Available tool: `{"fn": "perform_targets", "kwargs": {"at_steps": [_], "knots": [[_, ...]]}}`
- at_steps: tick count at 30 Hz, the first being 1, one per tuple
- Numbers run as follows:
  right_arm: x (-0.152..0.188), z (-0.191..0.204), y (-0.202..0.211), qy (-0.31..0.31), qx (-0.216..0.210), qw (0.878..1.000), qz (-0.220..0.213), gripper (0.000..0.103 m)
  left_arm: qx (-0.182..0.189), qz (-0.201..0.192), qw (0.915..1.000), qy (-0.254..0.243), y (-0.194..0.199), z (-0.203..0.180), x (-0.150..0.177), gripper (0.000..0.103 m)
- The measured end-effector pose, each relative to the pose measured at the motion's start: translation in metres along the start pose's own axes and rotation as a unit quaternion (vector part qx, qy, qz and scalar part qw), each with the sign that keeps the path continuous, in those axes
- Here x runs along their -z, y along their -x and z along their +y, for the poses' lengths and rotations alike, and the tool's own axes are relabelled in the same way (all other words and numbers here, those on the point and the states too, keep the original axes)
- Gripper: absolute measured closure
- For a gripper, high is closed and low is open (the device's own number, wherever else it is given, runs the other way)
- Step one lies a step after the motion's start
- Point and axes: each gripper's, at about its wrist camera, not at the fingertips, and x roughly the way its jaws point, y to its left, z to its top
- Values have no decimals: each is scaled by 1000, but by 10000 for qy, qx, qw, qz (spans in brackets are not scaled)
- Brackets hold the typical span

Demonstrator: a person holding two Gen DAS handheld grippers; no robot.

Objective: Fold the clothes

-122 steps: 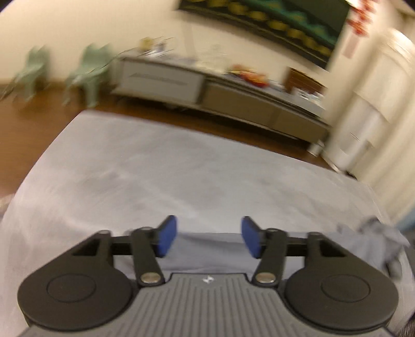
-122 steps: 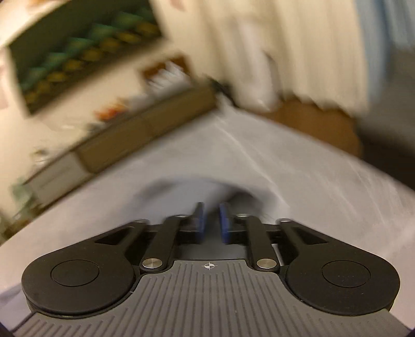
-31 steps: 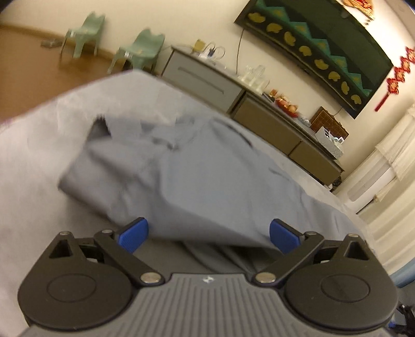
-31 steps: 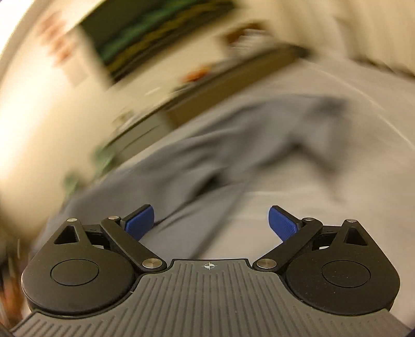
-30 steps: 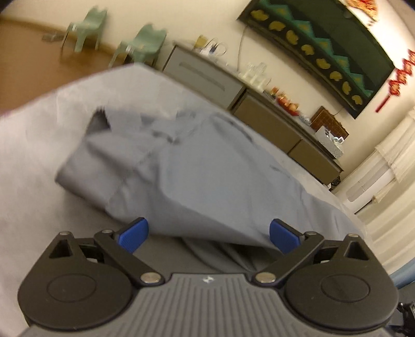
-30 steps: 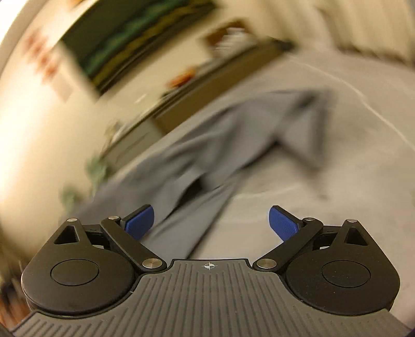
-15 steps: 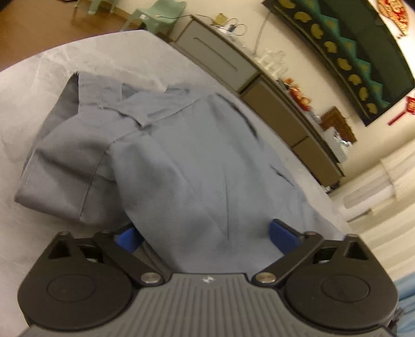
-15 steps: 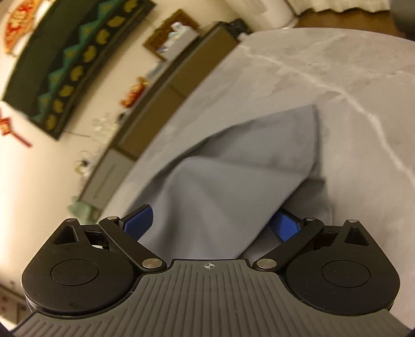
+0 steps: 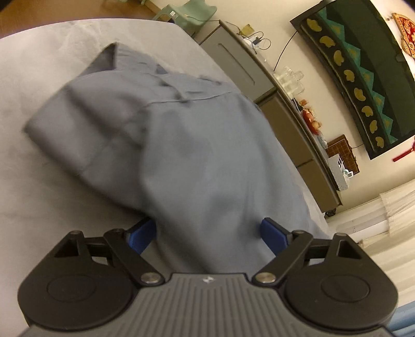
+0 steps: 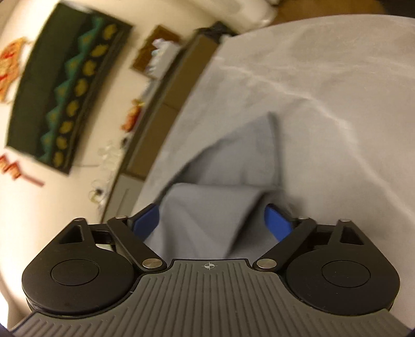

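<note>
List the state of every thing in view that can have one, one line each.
Grey shirt: partly folded, rumpled, lying flat on the grey cover.
Left tongs: open, just been closing, shirt fabric between the pads.
Right tongs: open, just been closing, a fold of the shirt between the pads.
Sideboard drawers: shut.

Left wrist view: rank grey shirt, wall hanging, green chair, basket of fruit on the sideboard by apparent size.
1. grey shirt, which fills the middle of the frame
2. wall hanging
3. green chair, cut off by the frame edge
4. fruit

The shirt lies nearest the camera, so its lead is partly nearness.
</note>
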Motion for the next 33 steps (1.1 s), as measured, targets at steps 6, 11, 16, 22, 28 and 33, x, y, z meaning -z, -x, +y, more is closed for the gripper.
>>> {"fn": "perform_targets", "kwargs": {"at_steps": [6,11,16,22,28,33], "knots": [[12,22,-37,688,105,9974,189,101,235,-200,9994,-186,-13,-12,-23,91],[11,74,38,1299,-586,9853,-945,103,868,-841,9916,-460,51,-26,-25,100],[18,127,129,2272,-973,9461,-2091,103,1886,-1631,9603,-1247,171,-82,-12,100],[-17,197,142,2967,-702,9194,-2486,103,1815,-1757,9601,-1199,213,-161,-53,100],[-56,257,-39,3417,480,9347,-847,93,-682,-1335,9887,-53,58,-180,-150,97],[-22,216,-131,3426,937,9343,312,41,-1463,-283,9881,373,-38,-108,-155,93]]}}
